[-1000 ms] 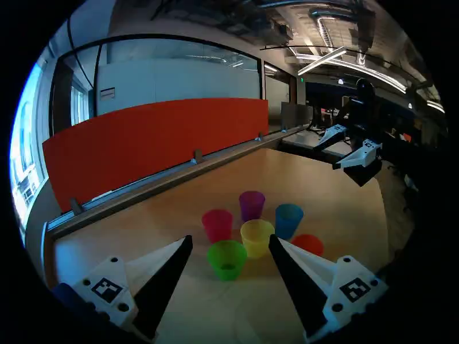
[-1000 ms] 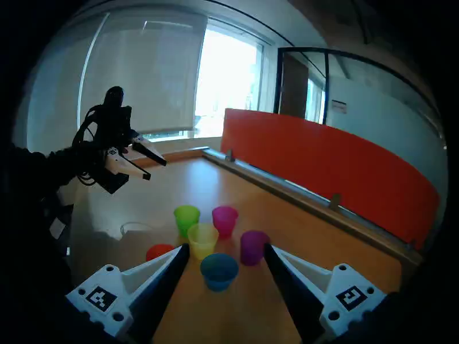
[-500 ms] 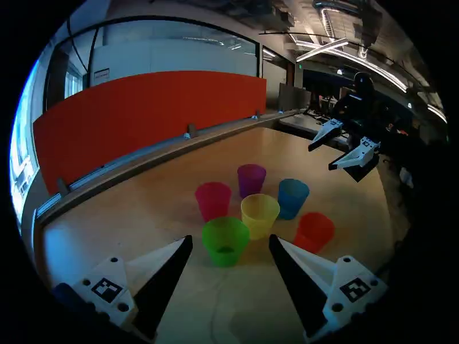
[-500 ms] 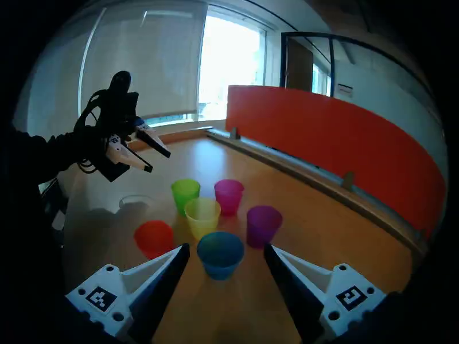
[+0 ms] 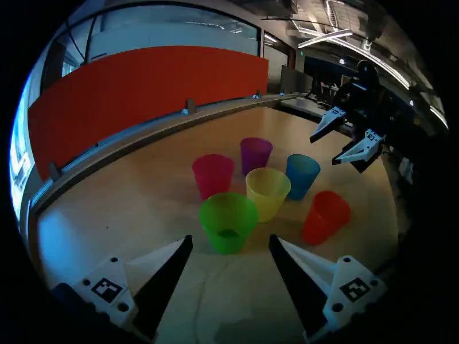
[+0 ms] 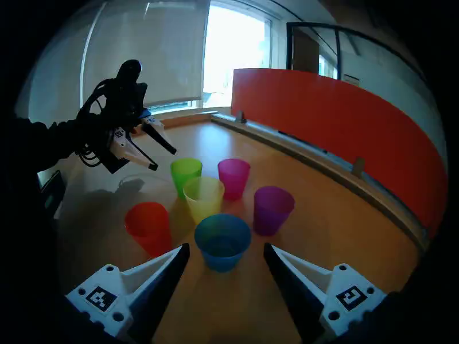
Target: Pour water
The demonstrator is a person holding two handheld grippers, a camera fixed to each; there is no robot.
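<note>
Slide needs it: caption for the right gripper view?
Open right tool faces the blue cup on the table; left tool hovers near the green cup.

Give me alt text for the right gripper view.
Six coloured plastic cups stand clustered on a wooden table, the blue cup nearest, just ahead of the open right gripper. Beyond them, the open left gripper hovers near the green cup.

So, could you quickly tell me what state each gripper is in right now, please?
Left gripper: open, empty, facing the green cup.
Right gripper: open, empty, facing the blue cup.
</note>
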